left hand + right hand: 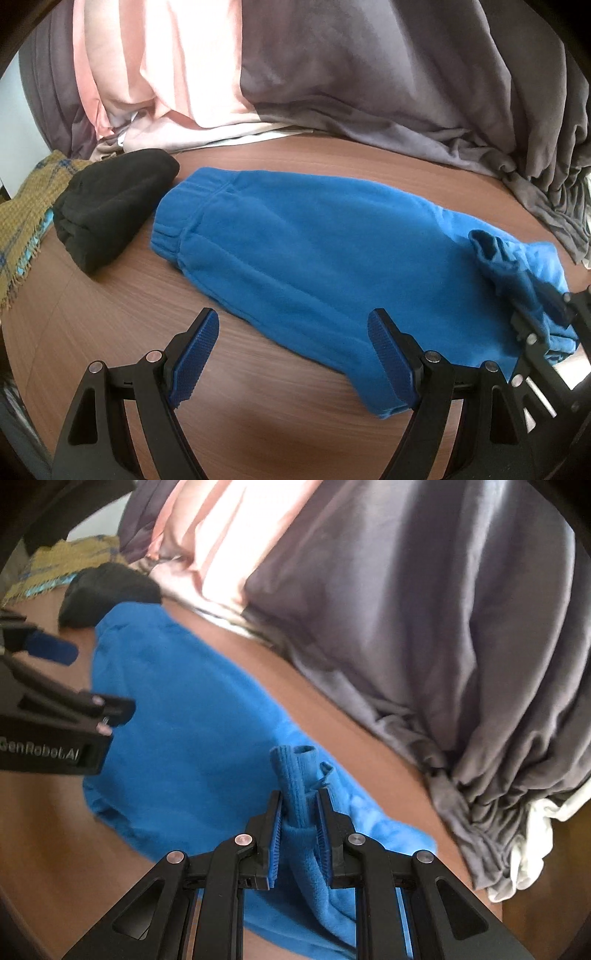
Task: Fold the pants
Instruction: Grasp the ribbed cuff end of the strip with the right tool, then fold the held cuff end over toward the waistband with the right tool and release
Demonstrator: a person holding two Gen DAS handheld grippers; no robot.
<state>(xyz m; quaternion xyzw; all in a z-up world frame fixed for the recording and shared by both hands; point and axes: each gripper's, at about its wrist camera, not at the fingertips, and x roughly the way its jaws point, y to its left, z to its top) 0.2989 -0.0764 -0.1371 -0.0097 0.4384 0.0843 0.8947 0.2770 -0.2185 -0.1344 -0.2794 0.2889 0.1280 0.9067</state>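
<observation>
Blue fleece pants (314, 240) lie flat on a brown wooden table (110, 314), waistband at the far left and cuffs at the right. My left gripper (291, 354) is open and empty, just above the table at the pants' near edge. My right gripper (299, 830) is shut on the ribbed cuff end of the pants (295, 775) and lifts it a little off the cloth. The right gripper also shows in the left wrist view (546, 325) at the far right. The left gripper also shows in the right wrist view (88, 679) at the left.
A folded black garment (110, 206) lies left of the waistband. A mustard plaid scarf (26, 221) lies at the table's left edge. A heap of grey cloth (406, 92) and pink cloth (166, 66) lines the far side. White cloth (535, 830) shows at the right.
</observation>
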